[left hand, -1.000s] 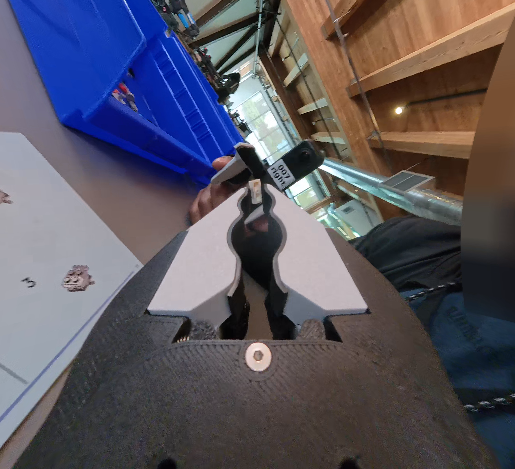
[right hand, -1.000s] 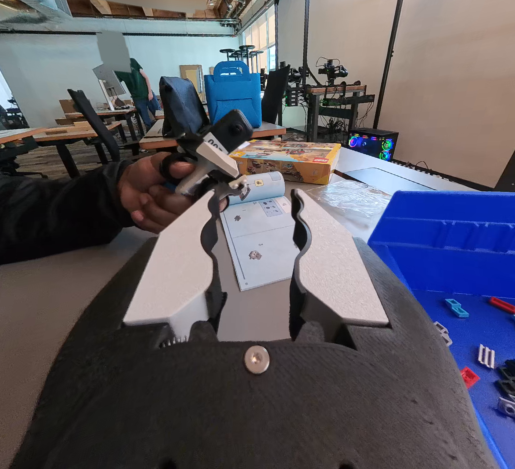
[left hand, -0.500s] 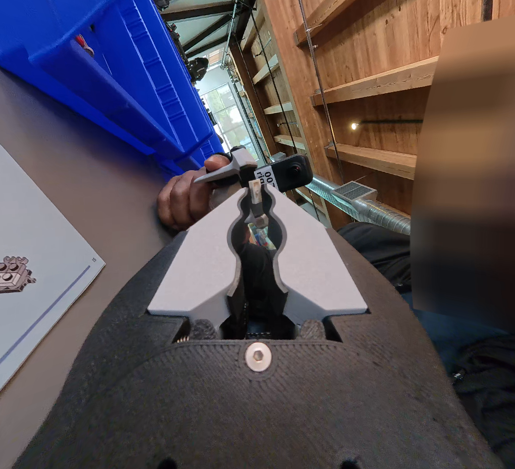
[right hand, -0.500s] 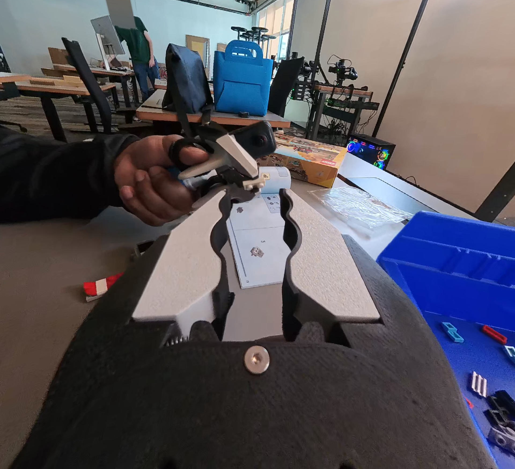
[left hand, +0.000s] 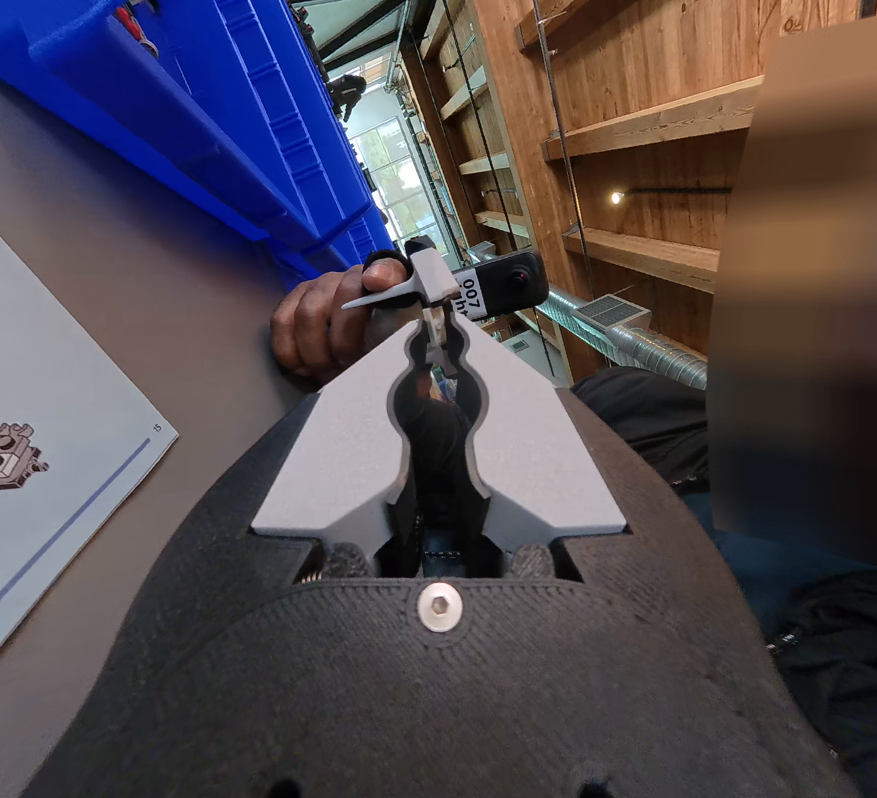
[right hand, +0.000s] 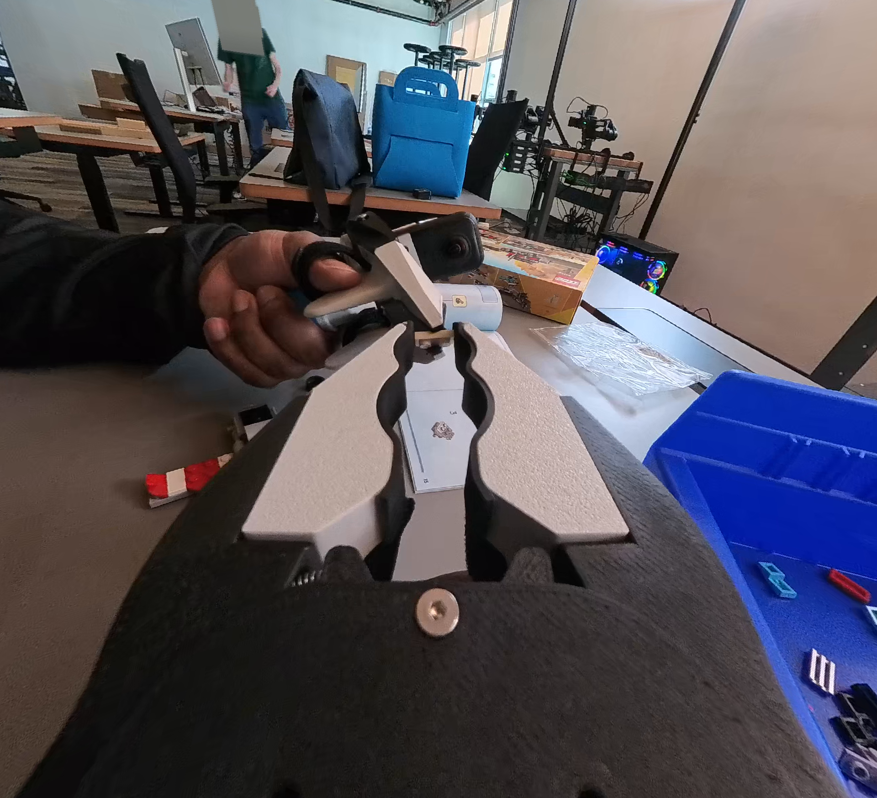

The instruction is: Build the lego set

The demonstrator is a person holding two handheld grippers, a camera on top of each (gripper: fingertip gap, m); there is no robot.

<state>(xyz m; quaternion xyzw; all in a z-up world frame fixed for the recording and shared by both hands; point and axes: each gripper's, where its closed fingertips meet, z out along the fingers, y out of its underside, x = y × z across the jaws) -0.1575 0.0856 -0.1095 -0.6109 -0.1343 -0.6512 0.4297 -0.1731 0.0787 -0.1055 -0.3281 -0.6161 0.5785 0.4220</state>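
Left jaws clamped on small tan piece (left hand: pixel 435 330), right jaws apart around it, piece's lower half hidden

Each gripper has a black ribbed printed body, one silver hex screw (right hand: pixel 437 610) at its centre, and two pale grey textured fingers (right hand: pixel 327 438) with wavy black inner edges above that screw. The person's sleeve (right hand: pixel 95 286) is black.

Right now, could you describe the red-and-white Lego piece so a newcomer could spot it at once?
Start at the grey table, left of the open instruction booklet. There lies the red-and-white striped piece, flat and alone; the other loose parts sit in the blue bin.
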